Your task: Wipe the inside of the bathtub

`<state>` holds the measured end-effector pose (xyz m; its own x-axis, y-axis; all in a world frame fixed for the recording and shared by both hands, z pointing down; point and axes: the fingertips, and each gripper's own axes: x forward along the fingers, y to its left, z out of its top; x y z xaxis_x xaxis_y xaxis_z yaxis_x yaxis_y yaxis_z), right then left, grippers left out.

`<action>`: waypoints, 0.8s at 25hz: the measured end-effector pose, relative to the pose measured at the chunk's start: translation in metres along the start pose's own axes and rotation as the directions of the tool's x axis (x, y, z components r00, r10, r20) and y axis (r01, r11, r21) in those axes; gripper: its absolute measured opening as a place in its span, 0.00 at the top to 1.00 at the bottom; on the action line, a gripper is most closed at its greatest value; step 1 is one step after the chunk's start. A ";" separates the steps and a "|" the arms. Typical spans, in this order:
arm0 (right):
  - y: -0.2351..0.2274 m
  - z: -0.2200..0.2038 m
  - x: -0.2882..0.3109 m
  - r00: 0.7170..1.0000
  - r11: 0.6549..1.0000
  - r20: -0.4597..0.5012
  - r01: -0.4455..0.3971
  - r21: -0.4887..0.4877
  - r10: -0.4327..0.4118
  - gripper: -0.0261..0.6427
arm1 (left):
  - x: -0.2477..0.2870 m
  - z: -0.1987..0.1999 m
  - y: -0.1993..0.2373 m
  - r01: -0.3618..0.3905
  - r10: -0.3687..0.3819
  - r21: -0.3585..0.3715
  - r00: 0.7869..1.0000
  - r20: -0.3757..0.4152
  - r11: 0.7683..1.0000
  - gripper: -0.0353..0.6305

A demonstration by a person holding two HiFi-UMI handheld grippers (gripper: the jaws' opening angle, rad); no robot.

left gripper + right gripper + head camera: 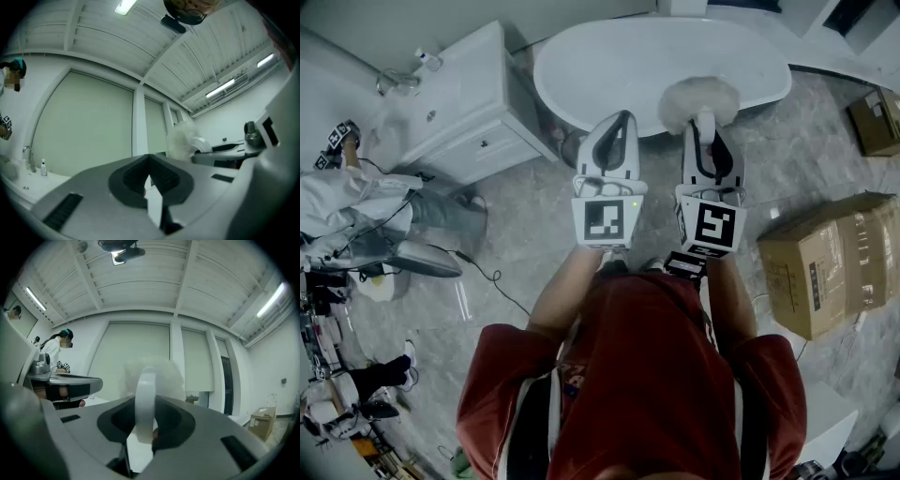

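Right gripper (705, 127) is clamped on the white handle (145, 399) of a fluffy duster (698, 101). Left gripper (617, 122) has its jaws closed tip to tip with nothing between them. Bathtub (609, 70) is at top centre of the head view, straight ahead of both, long axis running left-right across the frame. The duster head overlaps the near rim, right of the tub's middle. Both gripper views show wall and ceiling, so the tool probably has to tip down and forward into the basin. The right side does the work.

White oval bathtub (619, 66) rim partly hidden
Fluffy white duster (698, 101) covers its near rim; far brown cardboard box (877, 120) is cut off at right.
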<state>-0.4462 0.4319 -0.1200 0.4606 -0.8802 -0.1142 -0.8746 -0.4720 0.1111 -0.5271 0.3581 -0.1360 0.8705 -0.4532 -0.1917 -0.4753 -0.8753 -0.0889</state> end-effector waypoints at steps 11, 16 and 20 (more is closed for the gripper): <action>-0.039 -0.008 -0.026 1.000 0.999 -0.010 0.026 0.019 -0.026 0.82 | 0.003 0.002 -0.048 0.029 -0.029 0.016 1.000 -0.005 0.999 0.92; -0.067 -0.017 -0.047 0.998 0.998 -0.013 0.055 0.035 -0.055 0.82 | 0.003 -0.004 -0.074 0.036 -0.036 0.014 0.999 -0.016 0.999 0.92; -0.082 -0.029 -0.059 0.997 0.997 -0.031 0.066 0.028 -0.065 0.81 | 0.002 -0.009 -0.089 0.037 -0.037 0.008 0.999 -0.016 0.999 0.92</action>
<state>-0.3969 0.5215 -0.0941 0.5209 -0.8488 -0.0906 -0.8463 -0.5274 0.0752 -0.4813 0.4336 -0.1192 0.8895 -0.4230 -0.1727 -0.4435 -0.8902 -0.1039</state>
